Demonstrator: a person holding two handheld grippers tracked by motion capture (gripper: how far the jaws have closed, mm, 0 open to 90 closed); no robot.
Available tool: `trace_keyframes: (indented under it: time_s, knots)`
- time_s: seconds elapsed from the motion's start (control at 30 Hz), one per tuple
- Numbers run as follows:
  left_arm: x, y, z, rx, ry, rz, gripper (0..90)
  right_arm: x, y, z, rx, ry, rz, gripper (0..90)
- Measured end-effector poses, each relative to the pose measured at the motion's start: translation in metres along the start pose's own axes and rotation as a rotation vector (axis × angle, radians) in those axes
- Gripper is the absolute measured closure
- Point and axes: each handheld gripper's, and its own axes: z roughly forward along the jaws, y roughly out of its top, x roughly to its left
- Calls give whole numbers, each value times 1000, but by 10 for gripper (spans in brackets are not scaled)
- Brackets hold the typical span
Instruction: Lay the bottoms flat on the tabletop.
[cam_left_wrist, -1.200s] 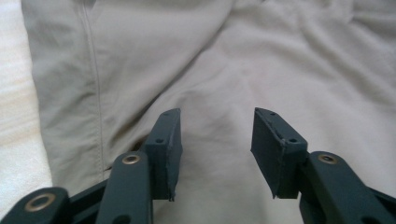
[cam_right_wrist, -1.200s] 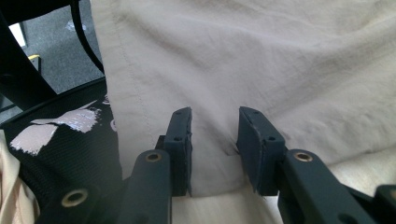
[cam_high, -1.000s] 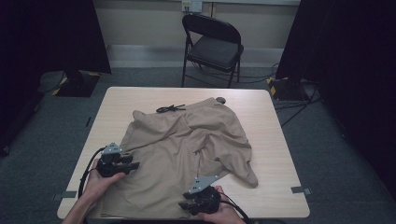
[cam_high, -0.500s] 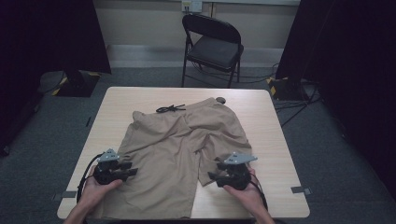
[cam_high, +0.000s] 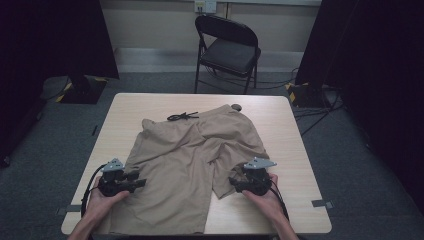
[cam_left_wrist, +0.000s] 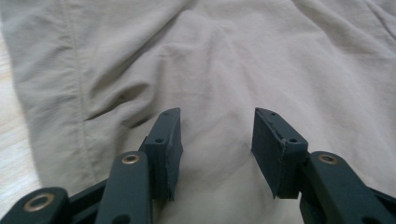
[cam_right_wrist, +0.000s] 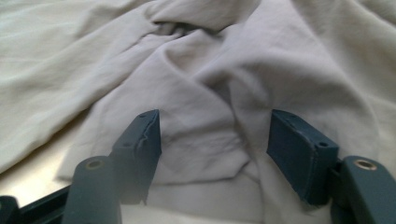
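Tan shorts flat, waistband far, legs toward person; both hand-held grippers spread.

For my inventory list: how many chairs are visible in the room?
1: a black folding chair stands on the floor beyond the far edge of the table, against the wall. More could be hidden in the dark sides.

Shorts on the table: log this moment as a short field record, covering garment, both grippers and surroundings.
garment: tan shorts, spread flat, waistband at the far side
drawstring: black cord at the waistband
left gripper: jaws open, over the left leg's outer edge
right gripper: jaws open, at the right leg's hem
surface: light wooden table
background: black folding chair
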Motion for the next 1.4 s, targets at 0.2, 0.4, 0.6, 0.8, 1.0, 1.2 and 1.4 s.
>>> trace_keyframes:
  time_s: [0.2, 0.4, 0.6, 0.8, 1.0, 1.2, 1.4]
  knots:
    - [4, -2, -2, -8, 9, -7, 528, -26, 0, -4, -25, -23, 66, 378]
    - [4, -2, -2, -7, 13, 1, 535, -58, -15, -24, -5, -103, 108, 408]
    - [5, -2, -2, -8, 15, 4, 537, -68, -22, -22, 21, -142, 118, 574]
    - [6, -2, -2, -12, 13, -1, 538, -76, -1, -33, -87, -76, 150, 889]
    - [7, -2, -2, -12, 12, 3, 537, -96, 39, -32, -136, -109, 149, 896]
    - [7, -2, -2, -13, 11, 7, 538, -118, 36, -3, -69, -142, 215, 817]
    - [7, -2, -2, -13, 12, 6, 538, -109, 12, 1, -43, -148, 234, 529]
